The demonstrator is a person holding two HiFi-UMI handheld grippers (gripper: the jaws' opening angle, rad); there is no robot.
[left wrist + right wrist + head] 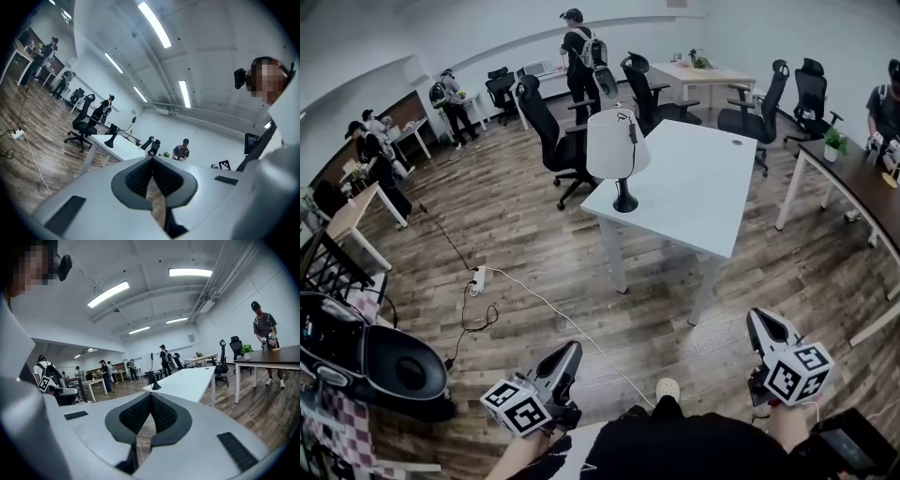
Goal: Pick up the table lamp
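The table lamp point(617, 145), with a white shade and a black stem and base, stands upright near the left corner of the white table point(698, 192). My left gripper point(571, 350) and right gripper point(758, 318) are low in the head view, well short of the table, both shut and empty. The left gripper view looks past the shut jaws of the left gripper point(152, 169) to the lamp's black base point(111, 140) far off on the table point(123, 149). In the right gripper view the right gripper point(150, 409) points toward the lamp point(154, 384) on the table point(190, 380).
A power strip point(477, 279) and its white cable point(562, 319) lie on the wood floor between me and the table. Black office chairs point(546, 127) stand behind it. A dark table point(862, 192) with a plant point(833, 141) is at right, a black machine point(389, 370) at left. Several people stand around.
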